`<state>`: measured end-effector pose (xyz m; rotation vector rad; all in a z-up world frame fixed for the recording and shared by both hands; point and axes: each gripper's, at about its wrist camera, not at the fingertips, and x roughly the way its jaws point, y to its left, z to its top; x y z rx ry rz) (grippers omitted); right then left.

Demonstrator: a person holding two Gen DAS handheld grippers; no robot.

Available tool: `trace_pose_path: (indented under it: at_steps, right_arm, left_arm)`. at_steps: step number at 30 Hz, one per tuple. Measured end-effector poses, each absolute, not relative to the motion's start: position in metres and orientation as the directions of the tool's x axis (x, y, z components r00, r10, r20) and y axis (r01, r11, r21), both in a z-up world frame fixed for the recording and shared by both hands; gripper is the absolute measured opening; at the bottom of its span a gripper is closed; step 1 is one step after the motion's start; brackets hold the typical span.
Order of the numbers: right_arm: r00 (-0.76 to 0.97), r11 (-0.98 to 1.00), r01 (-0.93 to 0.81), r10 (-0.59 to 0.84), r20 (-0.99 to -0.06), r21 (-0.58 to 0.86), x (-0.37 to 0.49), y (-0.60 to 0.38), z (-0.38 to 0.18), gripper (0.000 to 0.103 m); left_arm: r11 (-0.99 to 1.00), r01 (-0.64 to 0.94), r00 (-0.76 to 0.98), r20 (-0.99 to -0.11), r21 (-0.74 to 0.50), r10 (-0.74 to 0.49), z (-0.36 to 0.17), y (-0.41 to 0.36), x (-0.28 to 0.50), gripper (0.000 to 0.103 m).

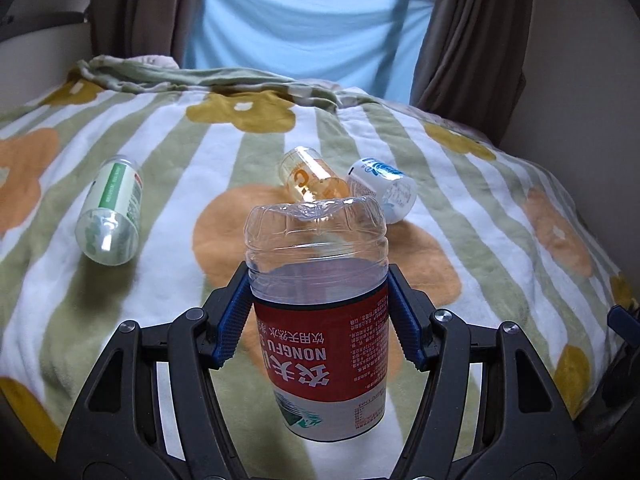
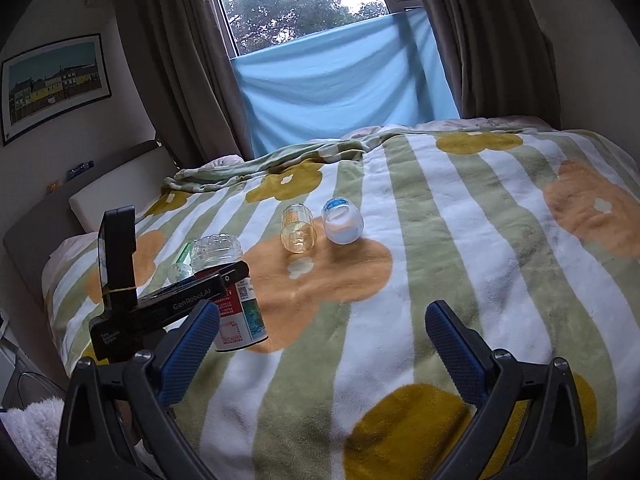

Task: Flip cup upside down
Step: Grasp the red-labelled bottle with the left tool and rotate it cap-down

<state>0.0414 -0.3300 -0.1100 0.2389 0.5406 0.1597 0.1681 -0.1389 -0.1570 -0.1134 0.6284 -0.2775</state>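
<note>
A clear cut-bottle cup with a red label (image 1: 324, 344) stands on the striped flower blanket (image 1: 500, 240) with its closed base up and its print inverted. My left gripper (image 1: 318, 280) is shut on it, one blue pad (image 1: 234, 316) pressed to each side. The right wrist view shows the same cup (image 2: 236, 316) at the left, its open end down on the blanket, with the left gripper (image 2: 192, 292) around it. My right gripper (image 2: 324, 320) is open and empty above the blanket, to the right of the cup.
Three other cups lie on their sides: a green-labelled one (image 1: 112, 210) at the left, an orange-tinted one (image 1: 310, 180) and a white-and-blue one (image 1: 382, 188) just behind the held cup. Curtains and a blue cloth (image 1: 304, 20) hang beyond the bed's far edge.
</note>
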Motion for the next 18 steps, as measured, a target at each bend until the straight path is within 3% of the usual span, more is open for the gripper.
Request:
trace_pose_path:
  at_steps: [18]
  right_arm:
    - [0.834,0.968,-0.101,0.207,-0.512,0.228,0.046,-0.318,-0.125,0.103]
  left_arm:
    - [0.947,0.316,0.778,-0.559,-0.048,-0.288,-0.162,-0.153,0.125,0.061]
